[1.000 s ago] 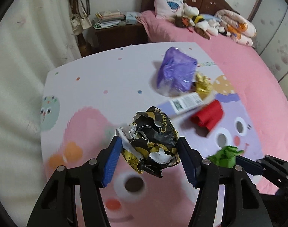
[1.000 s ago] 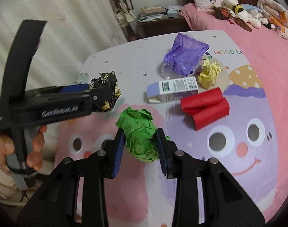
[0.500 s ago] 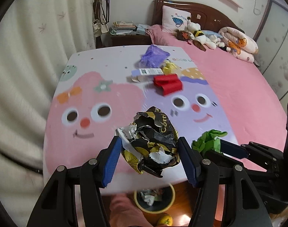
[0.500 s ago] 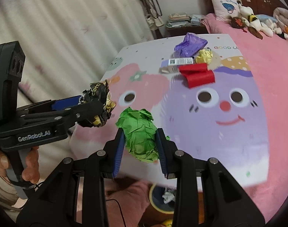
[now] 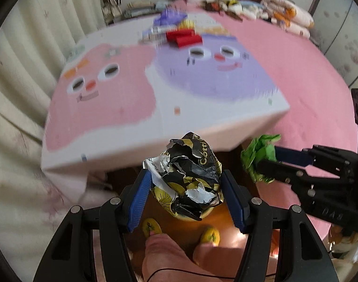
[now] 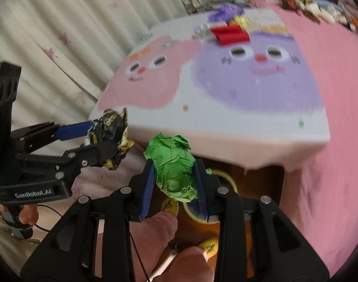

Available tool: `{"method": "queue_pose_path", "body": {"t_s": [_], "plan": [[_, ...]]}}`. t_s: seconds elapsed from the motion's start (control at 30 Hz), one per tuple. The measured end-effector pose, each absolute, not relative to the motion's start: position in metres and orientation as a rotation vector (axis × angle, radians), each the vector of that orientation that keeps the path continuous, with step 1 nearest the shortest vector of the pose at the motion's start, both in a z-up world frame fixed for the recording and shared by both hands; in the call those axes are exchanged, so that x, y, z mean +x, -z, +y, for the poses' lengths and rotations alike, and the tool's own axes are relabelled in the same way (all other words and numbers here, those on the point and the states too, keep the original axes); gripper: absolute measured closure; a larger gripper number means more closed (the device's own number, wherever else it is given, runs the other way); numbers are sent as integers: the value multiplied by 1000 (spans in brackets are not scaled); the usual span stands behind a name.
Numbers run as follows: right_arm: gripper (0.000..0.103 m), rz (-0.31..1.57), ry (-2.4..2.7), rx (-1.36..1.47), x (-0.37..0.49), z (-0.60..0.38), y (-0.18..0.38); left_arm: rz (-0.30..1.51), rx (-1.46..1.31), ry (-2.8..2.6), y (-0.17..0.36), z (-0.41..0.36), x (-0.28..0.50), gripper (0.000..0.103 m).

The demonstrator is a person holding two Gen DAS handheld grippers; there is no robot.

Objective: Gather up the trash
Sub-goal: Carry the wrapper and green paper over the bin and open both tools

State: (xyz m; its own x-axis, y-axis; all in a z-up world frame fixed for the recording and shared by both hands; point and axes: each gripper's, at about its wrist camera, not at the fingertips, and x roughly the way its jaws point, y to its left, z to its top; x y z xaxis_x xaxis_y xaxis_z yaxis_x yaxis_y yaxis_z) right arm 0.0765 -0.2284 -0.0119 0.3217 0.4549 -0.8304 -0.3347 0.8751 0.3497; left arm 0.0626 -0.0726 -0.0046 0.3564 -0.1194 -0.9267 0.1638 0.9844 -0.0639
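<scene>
— The fingers, what have they got?
— The left gripper (image 5: pixel 186 190) pinches a crumpled black-and-gold wrapper (image 5: pixel 190 181); the right gripper (image 6: pixel 174 181) clamps a green paper ball (image 6: pixel 173 165).
— Where are they?
— Both hang past the near edge of the surface (image 5: pixel 155 127), above the floor, with a yellow bin (image 6: pixel 227 181) partly hidden behind them.
— Anything on the surface?
— A red roll (image 6: pixel 230 35), a purple bag (image 6: pixel 226 13) and a carton, blurred, at its far end.

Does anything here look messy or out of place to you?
Yes: a heap of trash sits at the far end of the cartoon mat: purple wrap, a small carton, red rolls, yellow paper. Otherwise each gripper just holds a crumpled wad.
</scene>
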Motion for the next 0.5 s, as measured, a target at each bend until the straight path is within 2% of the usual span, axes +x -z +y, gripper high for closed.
{"method": "queue_pose_path", "body": {"t_s": [0.23, 0.5], "plan": [[73, 1272, -438, 184, 52, -231, 102, 1309, 32, 220, 90, -66, 37, 42], [73, 1413, -268, 293, 51, -241, 242, 1413, 8, 225, 229, -68, 39, 41]]}}
